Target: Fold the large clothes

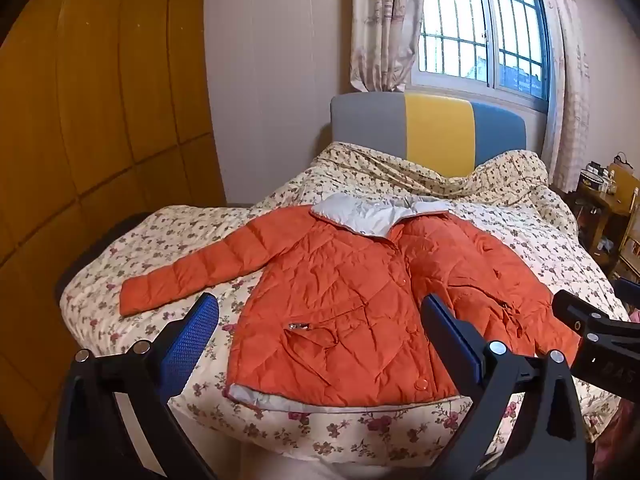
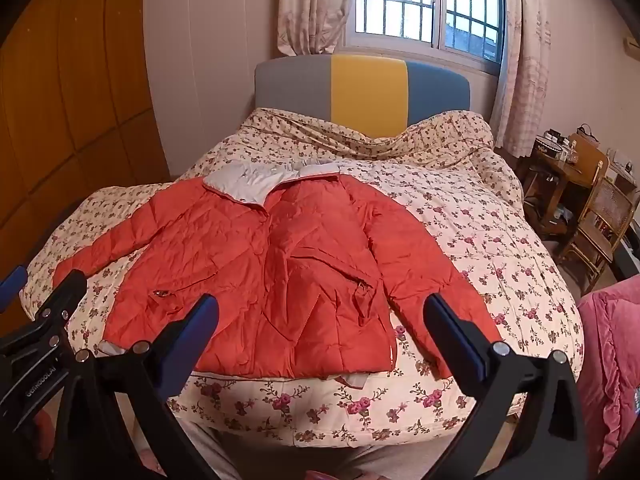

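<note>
Lying flat beyond both open tools point(image 1: 320, 332) point(image 2: 320, 328), jacket point(image 1: 360, 296).

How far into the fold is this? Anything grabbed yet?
Done: the orange jacket lies spread flat, front up, on the floral quilt, buttoned as far as visible. No fold made; both sleeves lie out to the sides. In hand: nothing. The left gripper and right gripper hover open over the hem. Left: sleeves in, then fold the body.

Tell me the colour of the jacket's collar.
Pale grey collar on the orange jacket; clearest in the left wrist view.
</note>
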Demonstrator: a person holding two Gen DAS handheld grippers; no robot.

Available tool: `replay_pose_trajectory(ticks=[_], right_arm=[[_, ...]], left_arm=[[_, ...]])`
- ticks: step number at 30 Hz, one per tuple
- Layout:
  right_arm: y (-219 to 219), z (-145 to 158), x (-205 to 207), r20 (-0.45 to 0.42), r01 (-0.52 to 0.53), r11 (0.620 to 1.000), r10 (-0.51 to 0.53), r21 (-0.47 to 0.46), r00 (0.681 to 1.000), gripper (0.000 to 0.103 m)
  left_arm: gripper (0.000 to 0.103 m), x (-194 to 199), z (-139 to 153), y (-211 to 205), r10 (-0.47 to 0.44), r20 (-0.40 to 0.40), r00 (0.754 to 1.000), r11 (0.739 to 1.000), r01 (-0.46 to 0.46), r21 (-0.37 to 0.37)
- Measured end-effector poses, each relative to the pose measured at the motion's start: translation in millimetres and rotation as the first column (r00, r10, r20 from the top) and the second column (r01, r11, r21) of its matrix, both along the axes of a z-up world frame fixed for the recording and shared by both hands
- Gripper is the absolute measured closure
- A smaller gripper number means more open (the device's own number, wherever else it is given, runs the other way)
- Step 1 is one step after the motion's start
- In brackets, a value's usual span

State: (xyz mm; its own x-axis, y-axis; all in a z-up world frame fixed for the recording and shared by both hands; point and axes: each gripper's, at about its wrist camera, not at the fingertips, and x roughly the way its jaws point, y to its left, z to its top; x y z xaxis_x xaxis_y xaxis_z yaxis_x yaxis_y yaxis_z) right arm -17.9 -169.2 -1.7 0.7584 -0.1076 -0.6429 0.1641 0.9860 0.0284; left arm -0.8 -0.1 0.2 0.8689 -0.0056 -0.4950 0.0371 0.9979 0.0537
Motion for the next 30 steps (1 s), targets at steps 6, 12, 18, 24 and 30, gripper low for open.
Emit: replay_pose_trajectory(ticks=[6,12,18,24,30], right_arm=[[-4.7,-0.7,1.2,0.002,0.006,1.000,-0.006,0.008,1.000,0.002],[5.5,-2.9,1.0,-0.006,0.006,1.000,-0.006,0.008,1.000,0.002],[0.9,-5.6,4.6,-0.012,0.007,1.000,-0.007,0.012,1.000,0.002],[0.0,-8.2,5.2,-0.020,-0.001,1.000,0.001,0.020,1.000,0.002],[1.2,-10.3,6.4,-0.025,-0.003,1.000,0.004,0.023,1.000,0.002]], left_arm=[[0.003,0.0,-5.3,0.4,-0.001,-0.025,1.000,1.000,0.001,-0.008],[0.003,1.4,-5.6,-1.9,0.001,-0.025,1.000,1.000,-0.001,0.000],[0.003,1.3,-6.5,-0.6,0.002,-0.037,0.999,1.000,-0.002,-0.002],[0.003,1.9,-6.1,-1.1,0.001,-0.039,0.999,1.000,-0.001,-0.001],[0.003,3.4,-9.3,-1.7,0.000,-0.046,0.999,1.000,0.000,0.002]])
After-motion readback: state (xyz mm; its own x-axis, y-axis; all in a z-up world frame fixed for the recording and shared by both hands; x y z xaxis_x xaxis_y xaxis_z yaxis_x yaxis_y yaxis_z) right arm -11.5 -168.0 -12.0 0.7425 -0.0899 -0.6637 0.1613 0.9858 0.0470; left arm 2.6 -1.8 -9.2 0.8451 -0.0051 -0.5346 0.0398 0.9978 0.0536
